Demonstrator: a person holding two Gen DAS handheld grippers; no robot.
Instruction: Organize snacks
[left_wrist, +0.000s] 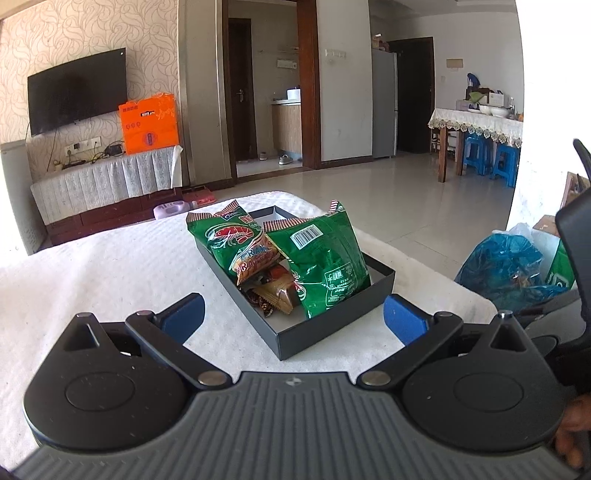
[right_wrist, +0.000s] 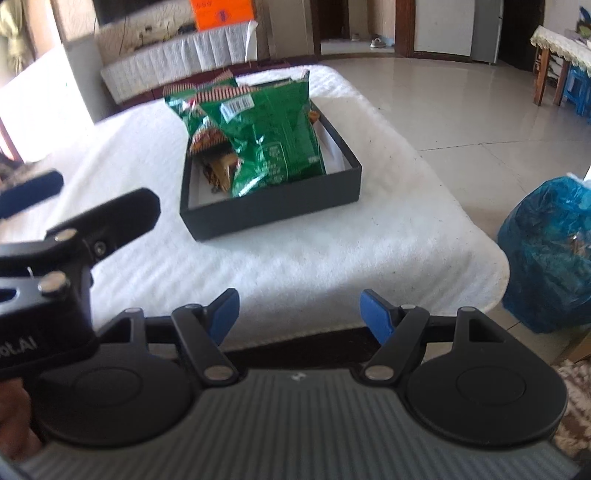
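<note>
A black box (left_wrist: 334, 326) stands on the white cloth-covered table (left_wrist: 110, 273). In it lie two green snack bags, one showing a shrimp picture (left_wrist: 236, 240), one showing a barcode (left_wrist: 328, 266), over small brown wrapped snacks (left_wrist: 275, 293). My left gripper (left_wrist: 293, 315) is open and empty, just in front of the box. In the right wrist view the box (right_wrist: 273, 206) and green bags (right_wrist: 266, 144) lie ahead. My right gripper (right_wrist: 299, 314) is open and empty above the table's near edge. The left gripper's body (right_wrist: 74, 236) shows at the left.
A blue plastic bag (right_wrist: 550, 251) sits on the floor right of the table and also shows in the left wrist view (left_wrist: 506, 266). A TV cabinet with an orange box (left_wrist: 149, 123) stands behind. A dining table with blue stools (left_wrist: 480, 151) is far right.
</note>
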